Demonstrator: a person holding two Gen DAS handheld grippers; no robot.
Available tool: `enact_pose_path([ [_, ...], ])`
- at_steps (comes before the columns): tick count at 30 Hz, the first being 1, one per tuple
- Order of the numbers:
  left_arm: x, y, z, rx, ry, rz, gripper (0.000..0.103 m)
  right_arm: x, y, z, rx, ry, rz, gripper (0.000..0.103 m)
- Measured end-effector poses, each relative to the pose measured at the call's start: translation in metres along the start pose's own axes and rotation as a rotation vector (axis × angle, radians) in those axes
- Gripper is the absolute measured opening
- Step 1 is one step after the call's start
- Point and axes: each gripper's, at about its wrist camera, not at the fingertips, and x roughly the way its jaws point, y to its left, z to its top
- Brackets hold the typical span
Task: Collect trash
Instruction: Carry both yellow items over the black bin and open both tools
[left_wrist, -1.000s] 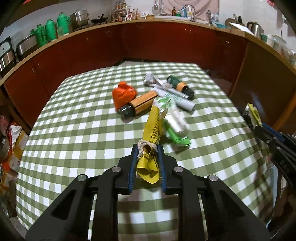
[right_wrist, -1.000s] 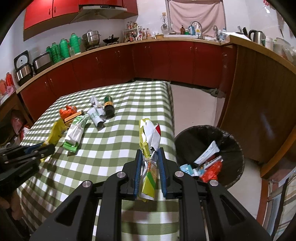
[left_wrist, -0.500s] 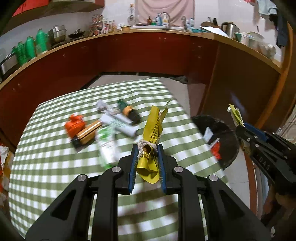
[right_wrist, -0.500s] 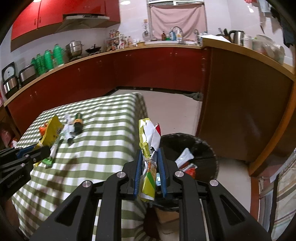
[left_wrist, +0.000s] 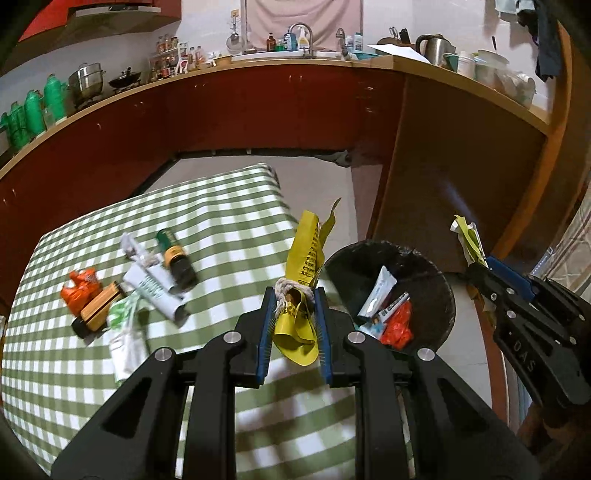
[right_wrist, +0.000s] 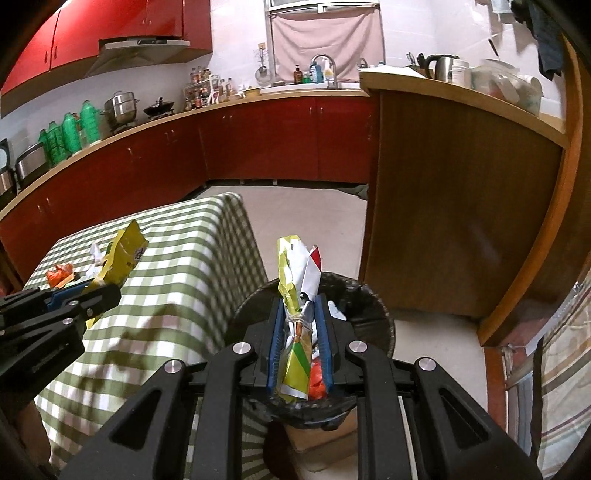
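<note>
**Both grippers loaded, bin below your right**

Your right gripper is clamped on a green-and-white wrapper tied with string, held directly over the black bin, so letting go should drop it cleanly inside. Your left gripper is clamped on a yellow wrapper, above the checked table near its edge, just beside the bin; it looks to be queued for its turn. A dark bottle and other litter wait on the cloth
</note>
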Motion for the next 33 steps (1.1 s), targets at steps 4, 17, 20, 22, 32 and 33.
enact_pose_path([
  [4,0.013,-0.013,0.006,0.012,0.001,0.007,0.020,0.004,-0.007,0.002,0.016,-0.003,-0.007,0.018],
  [17,0.049,-0.037,0.020,0.041,0.028,0.021,0.020,0.026,-0.023,0.007,0.061,-0.007,-0.010,0.018],
  [20,0.054,-0.042,0.023,0.049,0.032,0.022,0.020,0.031,-0.026,0.010,0.072,-0.007,-0.009,0.018],
  [22,0.056,-0.045,0.024,0.055,0.035,0.024,0.021,0.034,-0.028,0.011,0.078,-0.009,-0.012,0.018],
  [32,0.068,-0.047,0.023,0.049,0.057,0.039,0.048,0.044,-0.037,0.010,0.111,-0.010,-0.035,0.034],
  [33,0.068,-0.046,0.023,0.048,0.059,0.040,0.050,0.044,-0.038,0.011,0.112,-0.011,-0.037,0.034],
])
